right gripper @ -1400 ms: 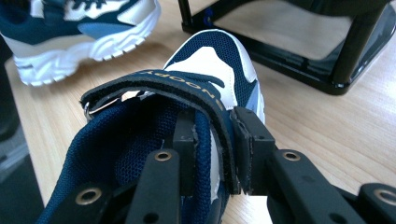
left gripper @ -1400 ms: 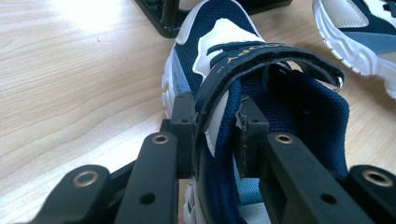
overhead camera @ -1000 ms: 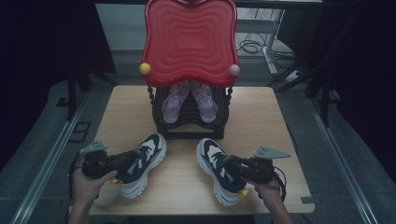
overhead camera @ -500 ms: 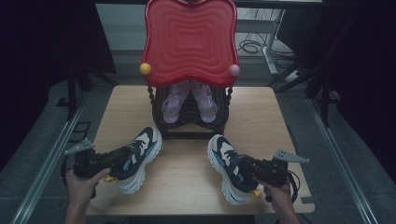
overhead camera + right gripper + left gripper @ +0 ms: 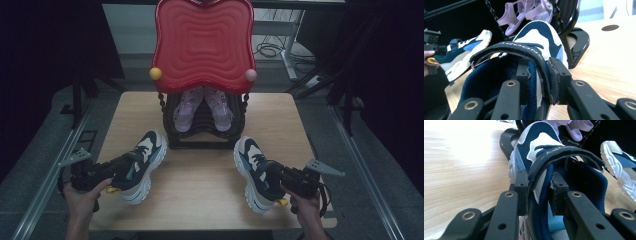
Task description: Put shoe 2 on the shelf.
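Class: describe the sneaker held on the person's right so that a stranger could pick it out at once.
Start at the black shoe rack under the red tray on the wooden table. Right and in front lies a navy-and-white sneaker. Unlike its twin, the right hand-held gripper clamps its side wall.

In the high view, the left gripper (image 5: 117, 167) carries the left sneaker (image 5: 141, 164) toward the frame's lower left. The right gripper (image 5: 277, 176) takes the right sneaker (image 5: 255, 172) toward the lower right. The gap between the shoes grows wider.

Left gripper (image 5: 117, 167) and right gripper (image 5: 274, 176), jaws clamped, low at opposite sides.
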Motion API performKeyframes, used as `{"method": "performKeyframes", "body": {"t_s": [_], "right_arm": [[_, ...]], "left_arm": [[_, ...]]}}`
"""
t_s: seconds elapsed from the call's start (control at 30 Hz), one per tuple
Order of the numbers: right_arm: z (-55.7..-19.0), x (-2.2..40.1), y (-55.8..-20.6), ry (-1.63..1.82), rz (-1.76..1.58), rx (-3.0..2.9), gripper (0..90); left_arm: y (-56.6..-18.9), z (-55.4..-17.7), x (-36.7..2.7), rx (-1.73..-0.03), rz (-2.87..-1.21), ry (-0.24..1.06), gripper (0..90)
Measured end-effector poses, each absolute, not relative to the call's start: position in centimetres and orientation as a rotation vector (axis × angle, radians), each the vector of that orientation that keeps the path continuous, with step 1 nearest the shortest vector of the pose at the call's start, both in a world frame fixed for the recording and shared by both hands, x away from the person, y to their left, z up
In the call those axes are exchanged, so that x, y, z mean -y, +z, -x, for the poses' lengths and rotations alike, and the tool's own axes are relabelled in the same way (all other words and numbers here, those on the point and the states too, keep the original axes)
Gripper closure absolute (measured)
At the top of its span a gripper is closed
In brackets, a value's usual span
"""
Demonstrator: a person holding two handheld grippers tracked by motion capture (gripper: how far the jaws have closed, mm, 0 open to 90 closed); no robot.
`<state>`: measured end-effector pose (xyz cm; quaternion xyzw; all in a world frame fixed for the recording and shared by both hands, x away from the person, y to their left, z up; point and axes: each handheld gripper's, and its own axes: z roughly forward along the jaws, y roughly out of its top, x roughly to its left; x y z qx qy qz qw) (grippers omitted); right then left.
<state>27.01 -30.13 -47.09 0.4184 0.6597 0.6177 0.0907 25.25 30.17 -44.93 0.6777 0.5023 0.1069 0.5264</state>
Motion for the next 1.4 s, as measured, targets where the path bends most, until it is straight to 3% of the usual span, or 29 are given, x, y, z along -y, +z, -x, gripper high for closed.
{"method": "performKeyframes", "body": {"t_s": [0.87, 1.4], "right_arm": [[-28.2, 32.4, -45.0, 1.894, -1.243, -1.793, 71.7], [-30.0, 33.7, -42.5, 1.891, -1.247, -1.669, 71.8]], "left_arm": [[-42.7, -25.0, -33.0, -1.209, -1.496, 0.351, 72.5], [-40.7, -27.9, -32.6, -1.187, -1.448, 0.384, 72.4]]}}
